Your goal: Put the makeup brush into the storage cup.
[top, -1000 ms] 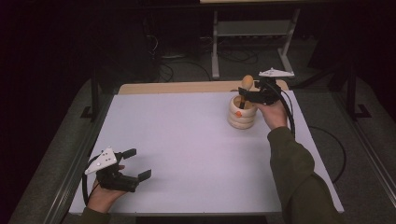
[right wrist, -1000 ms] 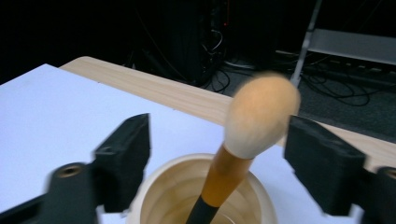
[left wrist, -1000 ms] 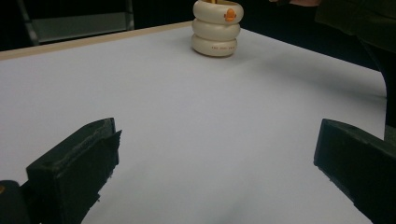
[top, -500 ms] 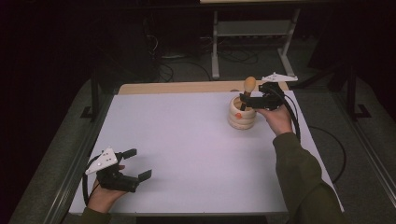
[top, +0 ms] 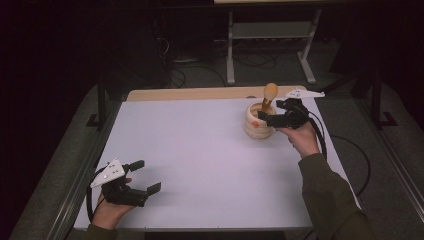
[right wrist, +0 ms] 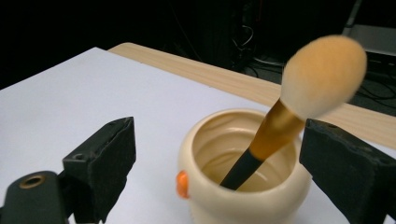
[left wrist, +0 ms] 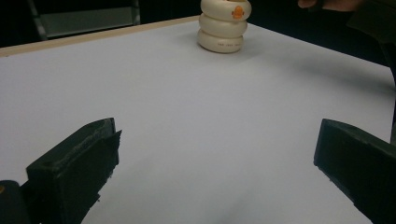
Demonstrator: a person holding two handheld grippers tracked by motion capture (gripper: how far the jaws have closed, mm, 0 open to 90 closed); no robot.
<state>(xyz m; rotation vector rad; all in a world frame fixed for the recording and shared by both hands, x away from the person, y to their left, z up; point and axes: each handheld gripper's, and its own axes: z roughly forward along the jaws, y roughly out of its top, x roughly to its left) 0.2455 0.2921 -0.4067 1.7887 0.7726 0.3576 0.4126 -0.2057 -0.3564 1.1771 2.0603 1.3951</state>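
High view: I look down on a white worktop (top: pixel 200 165) with a pale wooden strip along its far edge. Toward the far right stands a cream, ribbed pot (top: pixel 259 121) with a small orange mark on its side. A makeup brush (top: pixel 268 97) leans inside it, dark handle down, fluffy orange-cream head up and above the rim.

My right gripper (top: pixel 272 119) sits just beside the pot on its right side. In the right gripper view its jaws stand wide apart, gripping nothing; the pot (right wrist: pixel 243 172) and the brush (right wrist: pixel 289 112) lie between them, with the brush stem nearer the right-hand jaw and not touching either jaw.

My left gripper (top: pixel 142 176) rests at the near left corner of the worktop, well apart from the pot. Its jaws are also spread open and empty; the left gripper view shows bare worktop between them and the pot (left wrist: pixel 223 25) far ahead.

Risks, as I judge them: the pot looks light and nothing steadies it, so a sideways nudge from either right jaw could slide or tip it. The brush only leans on the rim, so a bump could make it roll around or fall out. The soft head would squash if the jaws close on it rather than the stem.
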